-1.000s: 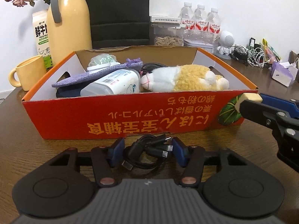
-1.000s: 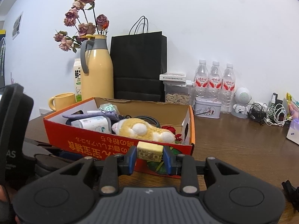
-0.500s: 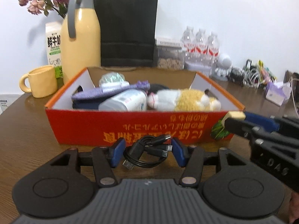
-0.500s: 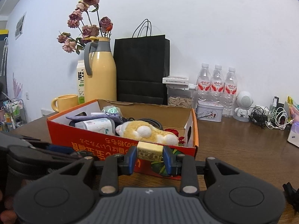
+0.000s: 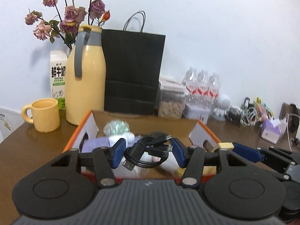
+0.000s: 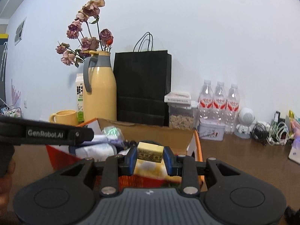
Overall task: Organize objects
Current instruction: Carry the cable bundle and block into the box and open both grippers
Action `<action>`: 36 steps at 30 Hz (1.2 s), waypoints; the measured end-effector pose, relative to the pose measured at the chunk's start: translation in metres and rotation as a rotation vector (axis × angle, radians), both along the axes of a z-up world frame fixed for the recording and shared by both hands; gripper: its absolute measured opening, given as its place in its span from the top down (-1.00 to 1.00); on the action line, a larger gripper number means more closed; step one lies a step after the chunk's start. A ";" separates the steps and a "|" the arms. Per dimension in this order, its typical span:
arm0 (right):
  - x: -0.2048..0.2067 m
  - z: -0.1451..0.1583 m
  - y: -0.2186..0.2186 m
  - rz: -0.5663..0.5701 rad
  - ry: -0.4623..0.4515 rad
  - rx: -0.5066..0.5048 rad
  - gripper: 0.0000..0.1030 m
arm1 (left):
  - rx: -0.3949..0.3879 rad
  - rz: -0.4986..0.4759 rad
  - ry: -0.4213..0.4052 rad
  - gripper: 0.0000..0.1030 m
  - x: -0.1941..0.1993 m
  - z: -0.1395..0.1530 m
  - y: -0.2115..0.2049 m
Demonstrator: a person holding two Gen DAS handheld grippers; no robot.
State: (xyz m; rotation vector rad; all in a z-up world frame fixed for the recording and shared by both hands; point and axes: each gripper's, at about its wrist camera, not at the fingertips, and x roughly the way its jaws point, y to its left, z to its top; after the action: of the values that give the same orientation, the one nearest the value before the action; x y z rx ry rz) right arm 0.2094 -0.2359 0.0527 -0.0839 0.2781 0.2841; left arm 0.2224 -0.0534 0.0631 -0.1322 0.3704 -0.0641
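My left gripper (image 5: 147,154) is shut on a coiled black cable (image 5: 148,153) and hangs over the near side of the orange cardboard box (image 5: 204,133). The box holds a purple cloth, a white bottle, a shiny ball and a plush toy, mostly hidden behind the fingers. My right gripper (image 6: 150,158) is shut on a small yellow block (image 6: 149,151) above the same box (image 6: 196,146). In the left wrist view the right gripper (image 5: 227,147) reaches in from the right with the block (image 5: 224,145). The left gripper's body (image 6: 45,133) crosses the right wrist view at the left.
Behind the box stand a yellow thermos (image 5: 85,86) with dried flowers, a milk carton (image 5: 58,78), a yellow mug (image 5: 44,115), a black paper bag (image 5: 133,73), a food jar (image 5: 171,105) and three water bottles (image 5: 202,88). A robot figurine, tangled cables (image 5: 247,114) and a tissue pack (image 5: 271,131) lie right.
Both grippers have risen with their loads and now sit over the box instead of in front of its red side. The left one rose more and tipped upward.
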 end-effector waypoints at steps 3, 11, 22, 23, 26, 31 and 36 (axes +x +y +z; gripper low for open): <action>0.017 0.007 0.009 -0.003 -0.007 -0.017 0.43 | -0.008 0.013 -0.010 -0.07 0.014 0.005 0.005; 0.067 0.012 0.029 0.009 0.007 -0.039 0.43 | -0.006 0.028 -0.005 -0.07 0.059 0.006 0.015; 0.115 -0.006 0.022 0.000 0.081 -0.024 0.42 | 0.057 0.021 0.047 -0.14 0.095 -0.012 0.021; 0.117 -0.009 0.020 0.000 0.094 -0.023 0.42 | 0.074 0.022 0.045 -0.32 0.096 -0.014 0.021; 0.120 -0.014 0.017 0.000 0.124 -0.025 0.11 | 0.104 0.035 0.019 -0.99 0.093 -0.015 0.022; 0.118 -0.016 0.013 -0.027 0.117 -0.009 -1.00 | 0.088 0.087 0.034 -1.00 0.094 -0.013 0.032; 0.117 -0.015 0.013 -0.041 0.121 -0.015 -1.00 | 0.085 0.087 0.039 -1.00 0.092 -0.012 0.037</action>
State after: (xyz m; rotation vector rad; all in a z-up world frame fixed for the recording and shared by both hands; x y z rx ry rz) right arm 0.3261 -0.2227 0.0379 -0.0754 0.4015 0.2468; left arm 0.3143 -0.0160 0.0511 -0.0658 0.4053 0.0400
